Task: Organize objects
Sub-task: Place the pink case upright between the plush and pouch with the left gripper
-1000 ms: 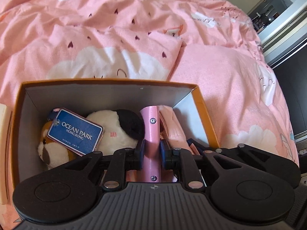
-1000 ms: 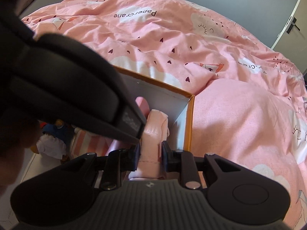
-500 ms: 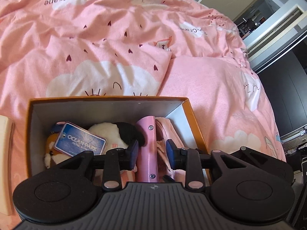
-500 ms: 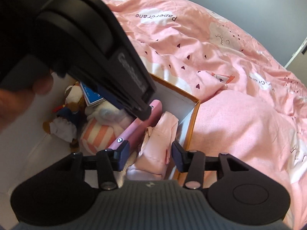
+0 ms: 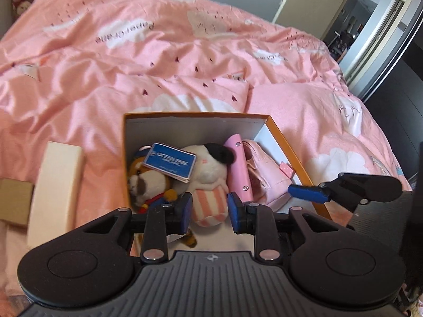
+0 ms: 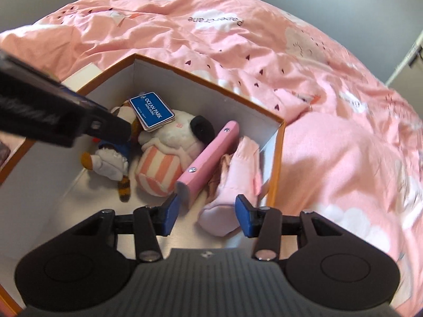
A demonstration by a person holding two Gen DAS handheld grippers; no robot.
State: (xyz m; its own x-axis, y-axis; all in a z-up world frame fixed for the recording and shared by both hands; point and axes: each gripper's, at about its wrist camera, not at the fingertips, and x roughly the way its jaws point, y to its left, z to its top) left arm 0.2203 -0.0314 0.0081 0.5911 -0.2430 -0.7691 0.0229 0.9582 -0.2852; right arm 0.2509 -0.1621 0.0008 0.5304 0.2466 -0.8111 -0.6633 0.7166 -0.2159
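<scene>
Your left tongs point(image 5: 208, 209) and right tongs point(image 6: 207, 215) hang over the box point(image 6: 275, 158) (jaws parted, closing, gripping nothing)

Left claw point(image 5: 208, 212) jaws closing, empty, above orange box point(image 5: 288, 153) holding plush toys point(image 5: 206, 174), pink case point(image 5: 238, 166).

Orange box point(image 6: 275, 158) on bed, open: plush toys point(image 6: 169, 155), pink case point(image 6: 208, 155) aslant, pink cloth point(image 6: 238, 174) inside.
</scene>
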